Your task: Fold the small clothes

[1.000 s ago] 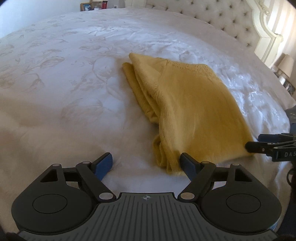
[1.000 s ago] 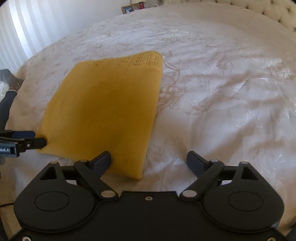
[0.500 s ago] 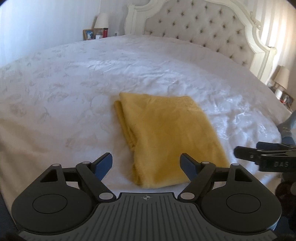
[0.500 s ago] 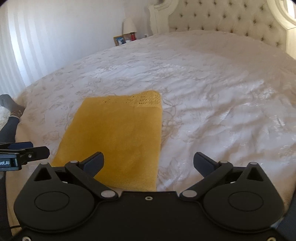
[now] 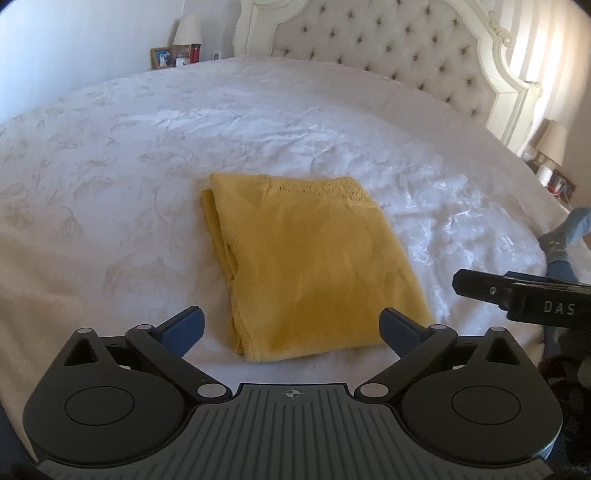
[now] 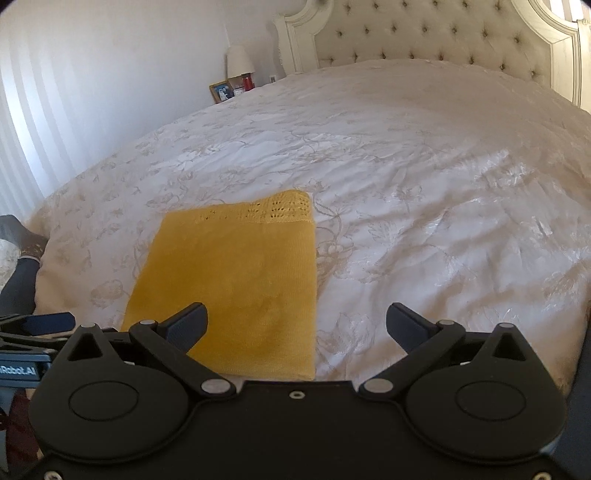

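Observation:
A yellow knitted garment (image 5: 306, 258) lies folded into a flat rectangle on the white bedspread (image 5: 147, 155), its lacy hem at the far end. My left gripper (image 5: 291, 326) hovers above its near edge with the jaws opening wide and nothing between them. In the right wrist view the same garment (image 6: 236, 280) lies low and left of centre. My right gripper (image 6: 295, 325) stands open over the garment's near right corner, holding nothing. The right gripper's finger (image 5: 517, 295) shows at the right edge of the left wrist view.
A tufted cream headboard (image 5: 406, 55) rises at the far end. A nightstand with a lamp (image 5: 188, 29) and a photo frame stands at the far left, another lamp (image 5: 554, 142) at the right. A person's socked foot (image 5: 565, 236) shows beyond the bed's right edge.
Both grippers have pulled back and up from the garment, which lay right at their fingertips before. The left jaws have spread wider. The garment lies flat where it was.

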{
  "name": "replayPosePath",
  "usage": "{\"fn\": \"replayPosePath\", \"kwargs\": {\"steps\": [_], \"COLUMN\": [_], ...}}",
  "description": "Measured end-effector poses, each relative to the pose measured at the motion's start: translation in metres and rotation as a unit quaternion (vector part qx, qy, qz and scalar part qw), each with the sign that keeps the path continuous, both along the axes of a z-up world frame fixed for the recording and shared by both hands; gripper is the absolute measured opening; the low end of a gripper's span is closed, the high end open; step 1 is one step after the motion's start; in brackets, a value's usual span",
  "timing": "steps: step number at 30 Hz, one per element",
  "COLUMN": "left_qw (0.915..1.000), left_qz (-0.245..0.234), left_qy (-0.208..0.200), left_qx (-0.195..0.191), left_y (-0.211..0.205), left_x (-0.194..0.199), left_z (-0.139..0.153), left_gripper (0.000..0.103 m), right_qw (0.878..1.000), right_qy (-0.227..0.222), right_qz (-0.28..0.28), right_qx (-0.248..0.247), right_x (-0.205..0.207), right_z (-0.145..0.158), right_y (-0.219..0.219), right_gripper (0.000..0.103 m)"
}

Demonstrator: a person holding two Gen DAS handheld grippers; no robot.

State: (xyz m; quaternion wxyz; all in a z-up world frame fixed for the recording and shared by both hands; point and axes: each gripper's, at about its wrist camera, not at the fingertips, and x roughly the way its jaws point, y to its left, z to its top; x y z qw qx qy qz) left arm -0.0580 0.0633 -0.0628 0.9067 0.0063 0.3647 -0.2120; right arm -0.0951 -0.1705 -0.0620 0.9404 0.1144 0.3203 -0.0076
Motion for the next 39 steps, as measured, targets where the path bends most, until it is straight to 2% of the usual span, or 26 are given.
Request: {"fn": "replayPosePath", "kwargs": {"steps": [2,9,14,20,25,31,39], "left_qw": [1.0000,0.9968,0.9950,0.9934,0.9940,0.9898,0.9897], "left_qz": [-0.003,0.021,0.037,0.059,0.063,0.072,0.070], "left_qy": [-0.001,-0.014,-0.030,-0.024,0.013,0.016,0.033], "left_qx": [0.003,0.075,0.088,0.095,0.089,0.122,0.120], "left_y": [-0.001,-0.017,-0.022,-0.023,-0.023,-0.027,-0.027], "left_x": [-0.001,-0.005,-0.010,-0.010,-0.005,-0.004,-0.002], "left_z": [0.001,0.010,0.018,0.023,0.021,0.017,0.012], "left_gripper": [0.103,0.102,0.102,0.102,0.101,0.101,0.101], "right_qw": [1.000,1.000,0.999,0.996,0.997,0.998,0.998], "right_qy": [0.000,0.010,0.001,-0.007,-0.005,0.025,0.044], "right_qz": [0.000,0.007,0.010,-0.001,-0.017,-0.013,-0.019], "right_qx": [0.004,-0.005,-0.041,-0.092,-0.081,-0.050,-0.037], "right_x": [-0.001,-0.003,-0.006,-0.007,-0.006,0.000,0.000], "right_z": [0.001,0.007,0.012,0.019,0.025,0.017,0.010], "right_y": [-0.001,0.002,0.010,0.024,0.022,0.015,0.014], "right_gripper": [0.102,0.102,0.102,0.102,0.102,0.102,0.102]}}
